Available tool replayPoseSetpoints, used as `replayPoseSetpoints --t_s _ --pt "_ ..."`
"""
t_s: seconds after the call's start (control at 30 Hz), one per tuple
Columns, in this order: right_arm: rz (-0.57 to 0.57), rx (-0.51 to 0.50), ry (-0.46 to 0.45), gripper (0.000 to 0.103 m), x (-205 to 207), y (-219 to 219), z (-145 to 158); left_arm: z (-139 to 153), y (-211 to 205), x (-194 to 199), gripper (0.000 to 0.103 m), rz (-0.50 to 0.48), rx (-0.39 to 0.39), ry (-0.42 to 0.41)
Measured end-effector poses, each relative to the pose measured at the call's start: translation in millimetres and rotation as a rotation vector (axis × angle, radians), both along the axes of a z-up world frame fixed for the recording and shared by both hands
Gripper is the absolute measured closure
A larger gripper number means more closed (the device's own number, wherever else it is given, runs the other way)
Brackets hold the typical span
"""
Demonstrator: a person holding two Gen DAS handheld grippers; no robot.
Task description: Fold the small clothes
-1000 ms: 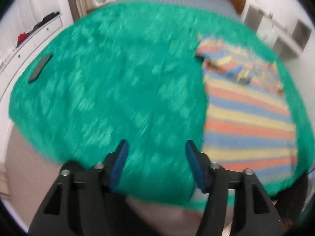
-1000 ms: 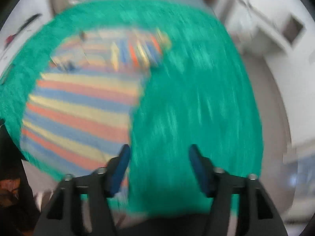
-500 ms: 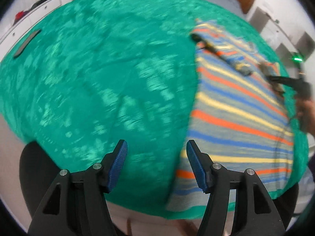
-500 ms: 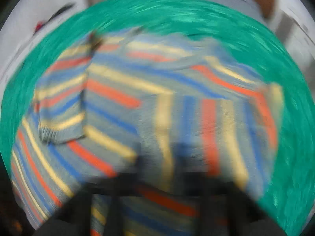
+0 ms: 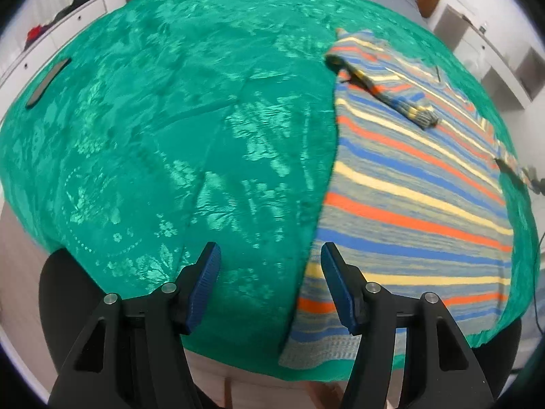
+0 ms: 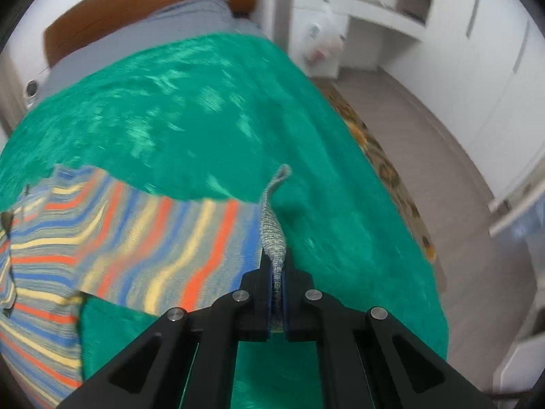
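Black tongs (image 5: 269,284) with blue ribbed pads (image 5: 208,269) (silver screws)

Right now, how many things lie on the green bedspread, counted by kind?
Striped sweater: 1
Flat dark bar-shaped object, near the bedspread's left edge: 1
Total: 2
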State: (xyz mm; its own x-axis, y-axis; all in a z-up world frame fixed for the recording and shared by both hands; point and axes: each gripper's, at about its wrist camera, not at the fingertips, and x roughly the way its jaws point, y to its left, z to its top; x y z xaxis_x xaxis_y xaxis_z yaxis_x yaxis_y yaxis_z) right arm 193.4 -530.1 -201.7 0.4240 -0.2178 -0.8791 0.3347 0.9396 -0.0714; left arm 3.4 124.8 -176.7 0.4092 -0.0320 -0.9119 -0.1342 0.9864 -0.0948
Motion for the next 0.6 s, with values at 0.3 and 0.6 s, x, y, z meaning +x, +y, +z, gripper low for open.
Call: replayPoseSetpoints --t_s 0.3,0.6 --pt "-0.043 0.03 0.058 0.1 -20.6 -27.9 -48.6 7.0 4.7 1.7 0.04 -0.011 0.107 0.008" --pt "0.015 0.134 -0.067 0.084 -40.3 -34.6 2.3 51.8 -32.8 63.0 0.038 -0.227 0.18 -0.121"
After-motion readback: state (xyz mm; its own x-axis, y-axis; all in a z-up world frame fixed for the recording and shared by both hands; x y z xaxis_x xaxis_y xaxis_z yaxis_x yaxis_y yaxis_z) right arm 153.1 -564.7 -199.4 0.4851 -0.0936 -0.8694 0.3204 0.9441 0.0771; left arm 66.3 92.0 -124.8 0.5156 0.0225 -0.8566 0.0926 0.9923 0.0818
